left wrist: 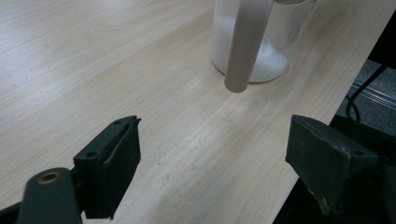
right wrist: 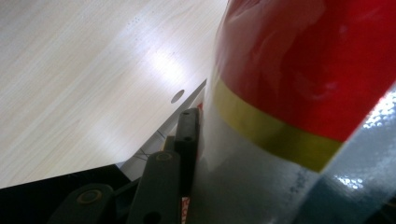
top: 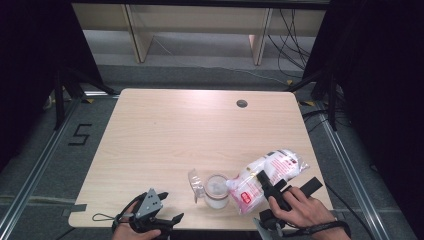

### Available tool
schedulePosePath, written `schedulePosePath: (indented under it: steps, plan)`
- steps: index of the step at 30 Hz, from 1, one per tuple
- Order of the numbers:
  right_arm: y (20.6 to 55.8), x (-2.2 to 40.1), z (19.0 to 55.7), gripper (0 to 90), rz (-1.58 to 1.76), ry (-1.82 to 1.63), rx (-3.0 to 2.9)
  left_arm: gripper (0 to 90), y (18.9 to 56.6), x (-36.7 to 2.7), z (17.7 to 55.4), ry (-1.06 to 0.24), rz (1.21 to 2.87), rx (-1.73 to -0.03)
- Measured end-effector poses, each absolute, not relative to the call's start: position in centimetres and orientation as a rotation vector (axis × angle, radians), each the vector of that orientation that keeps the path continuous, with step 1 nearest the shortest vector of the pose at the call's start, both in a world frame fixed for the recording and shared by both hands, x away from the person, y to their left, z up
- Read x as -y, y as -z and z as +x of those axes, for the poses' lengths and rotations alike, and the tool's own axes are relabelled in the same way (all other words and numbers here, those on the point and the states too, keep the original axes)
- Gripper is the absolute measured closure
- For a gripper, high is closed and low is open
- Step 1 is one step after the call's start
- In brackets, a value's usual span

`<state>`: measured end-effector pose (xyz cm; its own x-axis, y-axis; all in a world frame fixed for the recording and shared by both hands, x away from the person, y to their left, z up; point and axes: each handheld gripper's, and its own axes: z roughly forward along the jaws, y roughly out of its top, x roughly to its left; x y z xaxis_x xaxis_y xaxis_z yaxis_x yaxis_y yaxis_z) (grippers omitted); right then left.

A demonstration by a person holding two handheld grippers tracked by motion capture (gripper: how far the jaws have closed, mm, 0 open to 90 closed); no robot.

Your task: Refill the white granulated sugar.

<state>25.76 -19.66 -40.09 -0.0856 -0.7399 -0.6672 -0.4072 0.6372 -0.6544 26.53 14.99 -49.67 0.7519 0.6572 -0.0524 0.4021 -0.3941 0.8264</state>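
At the near edge of the table (top: 150,130) we see the left gripper (top: 159,210) resting low with its jaws spread wide and nothing between them, while to its right the right gripper (top: 267,182) has its jaws pinching a plastic bag (top: 267,177) of white powder, printed in red and yellow. The bag is tilted, its lower mouth over a glass jar (top: 216,191) that stands between the two grippers, part-filled with white powder, a clear lid (top: 196,184) hanging at its left. Farther off, a round cable hole (top: 242,103) sits near the table's far edge.
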Motion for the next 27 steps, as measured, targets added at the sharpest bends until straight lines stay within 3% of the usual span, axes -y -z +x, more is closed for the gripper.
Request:
schedulePosePath:
  steps: [27]
  plan:
    - [39.72,19.38,25.84,72.5,-0.929,0.347,-1.73,17.4,49.68,-14.97,26.54,-0.352,2.035,-0.798]
